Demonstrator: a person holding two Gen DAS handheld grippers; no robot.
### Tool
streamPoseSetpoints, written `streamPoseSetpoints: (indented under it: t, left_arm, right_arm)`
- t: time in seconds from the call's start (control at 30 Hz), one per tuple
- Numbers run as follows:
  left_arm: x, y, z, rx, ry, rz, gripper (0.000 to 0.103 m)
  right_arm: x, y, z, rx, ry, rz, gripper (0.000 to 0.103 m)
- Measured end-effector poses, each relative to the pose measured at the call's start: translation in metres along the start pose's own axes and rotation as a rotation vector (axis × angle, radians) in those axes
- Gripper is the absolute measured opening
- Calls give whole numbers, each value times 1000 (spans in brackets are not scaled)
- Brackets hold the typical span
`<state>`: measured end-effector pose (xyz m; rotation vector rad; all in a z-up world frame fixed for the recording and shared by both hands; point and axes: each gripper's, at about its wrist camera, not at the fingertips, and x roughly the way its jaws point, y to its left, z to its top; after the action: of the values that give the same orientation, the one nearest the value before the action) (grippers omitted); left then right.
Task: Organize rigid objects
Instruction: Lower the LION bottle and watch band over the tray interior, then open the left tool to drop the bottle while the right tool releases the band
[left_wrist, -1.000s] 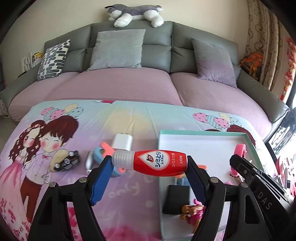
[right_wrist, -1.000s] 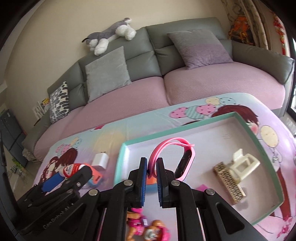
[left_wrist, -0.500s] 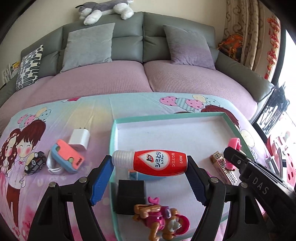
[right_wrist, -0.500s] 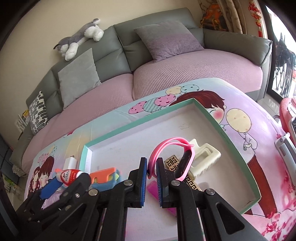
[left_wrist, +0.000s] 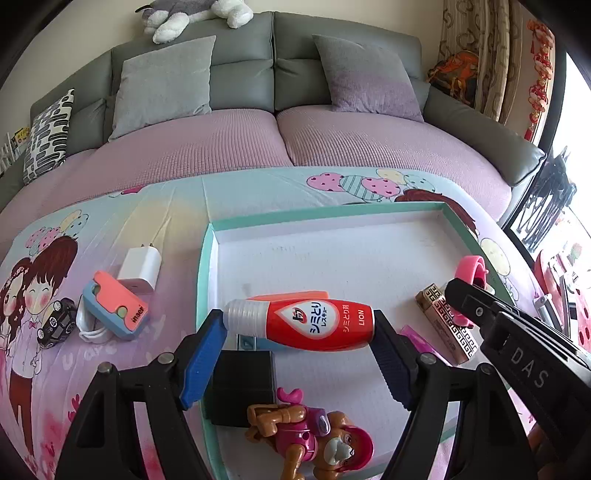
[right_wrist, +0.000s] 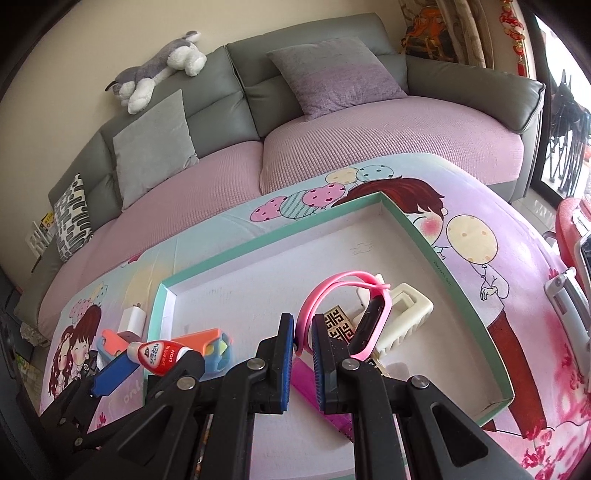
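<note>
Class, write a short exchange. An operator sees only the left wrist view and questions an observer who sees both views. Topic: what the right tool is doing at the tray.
Operator: The right tool shows me only its dark side. Is it holding anything?
Observer: Yes, it is shut on the strap of the pink band.
Operator: Is anything lying past that band that I cannot see?
Observer: A cream claw clip lies in the tray, just beyond the band.
</note>
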<state>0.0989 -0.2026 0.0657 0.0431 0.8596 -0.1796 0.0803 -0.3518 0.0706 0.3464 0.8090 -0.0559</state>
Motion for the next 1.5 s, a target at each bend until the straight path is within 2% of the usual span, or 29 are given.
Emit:
streamPoseSetpoints:
  t: [0.23, 0.63, 1.13, 1.5]
  left_arm:
    - [6, -1, -4, 20, 27, 17, 78]
    - [10, 0, -4, 29, 47, 29, 78]
    - [-1, 3, 1, 35, 6, 69, 79]
    - [-8, 19, 3, -7, -10, 118, 79]
  right_arm:
    - [8, 1, -4, -9, 42, -5, 11]
    - [12, 4, -5, -16, 64, -21, 13]
    - [-2, 12, 0, -38, 8, 3, 13]
    - [-12, 6, 4, 2, -39, 16, 13]
